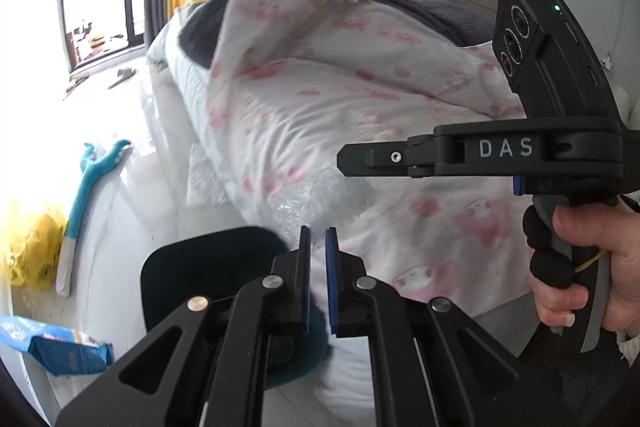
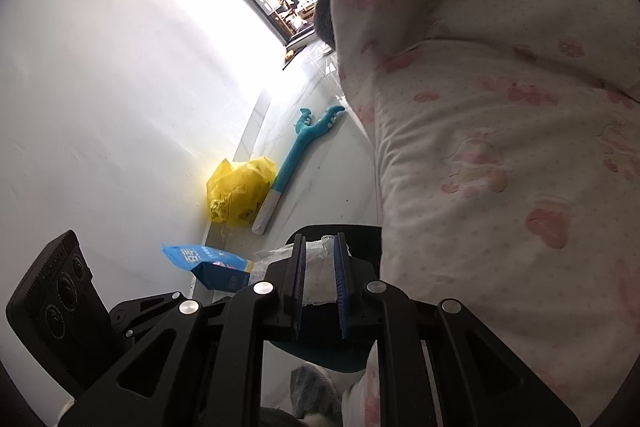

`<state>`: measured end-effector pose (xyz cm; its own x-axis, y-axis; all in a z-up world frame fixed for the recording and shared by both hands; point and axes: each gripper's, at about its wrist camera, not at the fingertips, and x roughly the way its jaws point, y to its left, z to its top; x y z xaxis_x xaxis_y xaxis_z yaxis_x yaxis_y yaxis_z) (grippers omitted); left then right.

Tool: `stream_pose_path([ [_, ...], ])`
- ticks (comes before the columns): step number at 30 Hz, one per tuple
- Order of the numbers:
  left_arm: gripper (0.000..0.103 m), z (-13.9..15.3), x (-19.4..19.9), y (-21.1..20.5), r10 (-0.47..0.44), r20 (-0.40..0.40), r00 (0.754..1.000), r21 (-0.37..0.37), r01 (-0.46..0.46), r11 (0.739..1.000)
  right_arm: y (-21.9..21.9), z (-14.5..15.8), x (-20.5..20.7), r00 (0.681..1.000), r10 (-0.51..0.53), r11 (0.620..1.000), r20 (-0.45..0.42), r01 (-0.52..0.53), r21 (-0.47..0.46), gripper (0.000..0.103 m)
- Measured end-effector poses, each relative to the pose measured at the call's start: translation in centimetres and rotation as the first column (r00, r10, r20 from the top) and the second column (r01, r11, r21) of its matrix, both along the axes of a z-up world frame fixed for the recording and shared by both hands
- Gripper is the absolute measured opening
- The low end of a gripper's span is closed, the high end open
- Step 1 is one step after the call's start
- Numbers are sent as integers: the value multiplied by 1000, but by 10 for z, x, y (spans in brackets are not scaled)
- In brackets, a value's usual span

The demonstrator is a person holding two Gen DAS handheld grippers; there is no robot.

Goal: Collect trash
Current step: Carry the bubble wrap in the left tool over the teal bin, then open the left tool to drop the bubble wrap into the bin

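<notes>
My left gripper (image 1: 319,239) has its blue pads nearly together with a thin gap, nothing clearly between them; it hovers at the bed edge over clear bubble wrap (image 1: 316,199) lying on the pink-patterned quilt (image 1: 320,99). A dark bin (image 1: 208,267) stands below it on the floor. My right gripper (image 2: 320,247) is shut on a crumpled white and clear plastic piece (image 2: 318,267), held above the dark bin (image 2: 360,239). The right gripper also shows in the left wrist view (image 1: 344,159), held by a hand.
On the floor by the wall lie a yellow plastic bag (image 2: 240,191), a blue packet (image 2: 212,265), and a teal long-handled toy (image 2: 300,143). Another bubble wrap sheet (image 1: 204,179) leans at the bed side. The bed fills the right side.
</notes>
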<state>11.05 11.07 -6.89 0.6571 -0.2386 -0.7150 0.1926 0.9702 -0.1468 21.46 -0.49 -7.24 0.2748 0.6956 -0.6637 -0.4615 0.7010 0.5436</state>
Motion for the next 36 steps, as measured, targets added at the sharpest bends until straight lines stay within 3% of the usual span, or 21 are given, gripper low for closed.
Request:
stream_pose_path([
  [15,8,-39,-6,69,90,-103,991,-13,-92,996,71,-39,-10,995,71,995,-65,-75,-61,14],
  [32,8,-76,-5,99,113,-193,975,12,-113,993,107,-69,-14,991,83,990,-108,-95,-108,14],
  [34,11,-82,-3,103,131,-221,966,21,-130,991,108,-70,-15,993,68,989,-98,-81,-127,14],
  [35,17,-85,-3,105,137,-231,963,25,-135,991,109,-69,-15,993,64,988,-95,-76,-131,14],
  [36,30,-87,-3,107,145,-239,960,32,-142,989,108,-69,-14,994,55,989,-91,-67,-135,14],
])
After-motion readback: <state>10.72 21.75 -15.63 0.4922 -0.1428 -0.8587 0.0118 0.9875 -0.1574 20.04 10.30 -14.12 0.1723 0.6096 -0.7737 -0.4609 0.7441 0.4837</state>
